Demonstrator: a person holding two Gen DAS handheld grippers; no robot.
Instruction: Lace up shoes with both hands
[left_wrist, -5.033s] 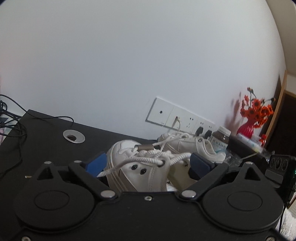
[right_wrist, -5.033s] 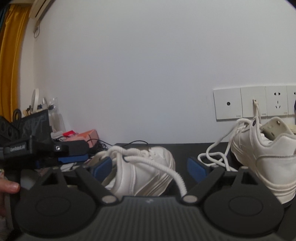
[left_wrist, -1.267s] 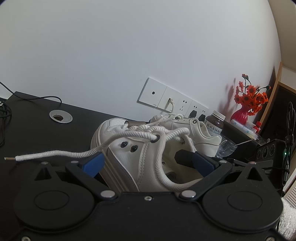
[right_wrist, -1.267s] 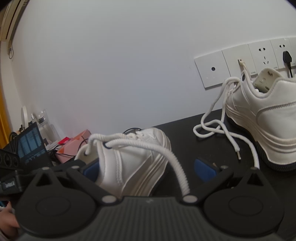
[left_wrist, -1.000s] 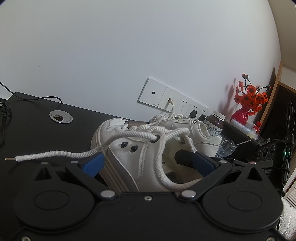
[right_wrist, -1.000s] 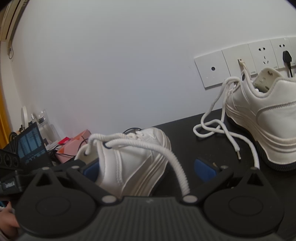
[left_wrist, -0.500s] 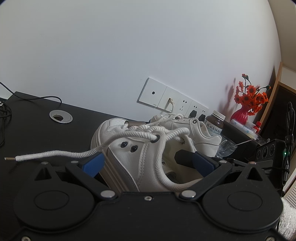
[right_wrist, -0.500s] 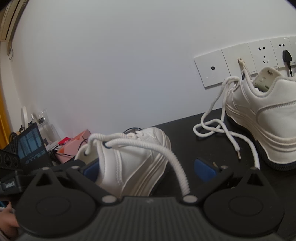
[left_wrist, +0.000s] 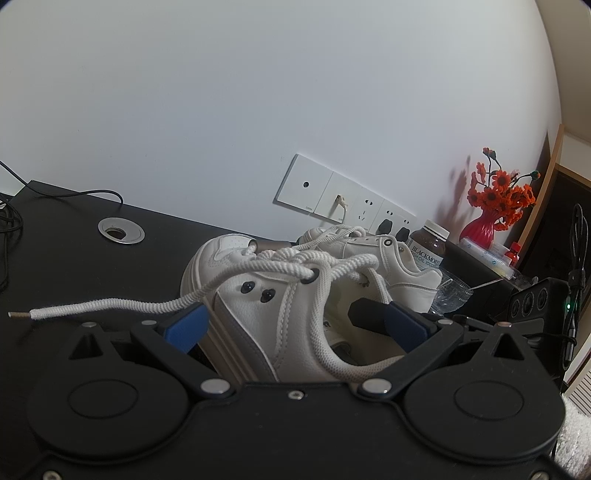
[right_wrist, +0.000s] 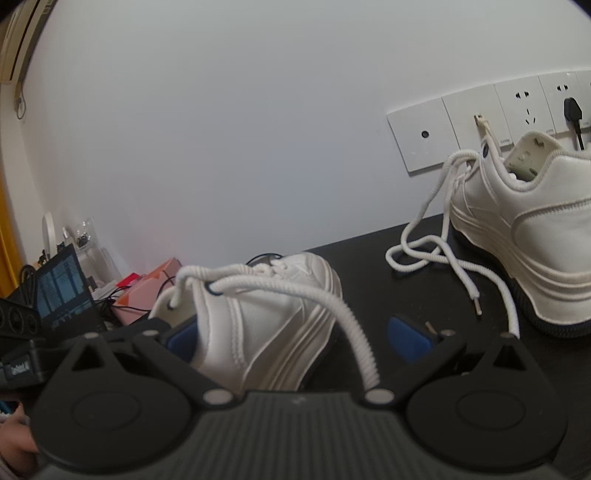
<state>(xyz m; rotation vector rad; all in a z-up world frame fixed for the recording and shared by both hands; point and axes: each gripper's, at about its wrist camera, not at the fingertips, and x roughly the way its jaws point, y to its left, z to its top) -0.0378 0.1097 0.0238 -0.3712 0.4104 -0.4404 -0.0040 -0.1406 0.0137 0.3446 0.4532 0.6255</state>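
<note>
Almost nothing has shifted over the last second or so: both grippers hang where they were, wide apart around the near shoe on the black table. Compared with five seconds back, though, the lace is now drawn out, so the threading pull looks finished and the person seems to be pausing before the next grab.

The left gripper is released, its blue pads either side of the shoe's heel end, clamping nothing. One lace end stretches out to the left over its left finger, tip hanging free above the table; a loop of lace droops across the right finger. The right gripper is likewise spread and empty, with the shoe's other side between its fingers and a lace strand draped down over the right linkage.

The second shoe sits well apart by the wall sockets, its laces loose on the table. I'd guess both free ends must be caught next.
</note>
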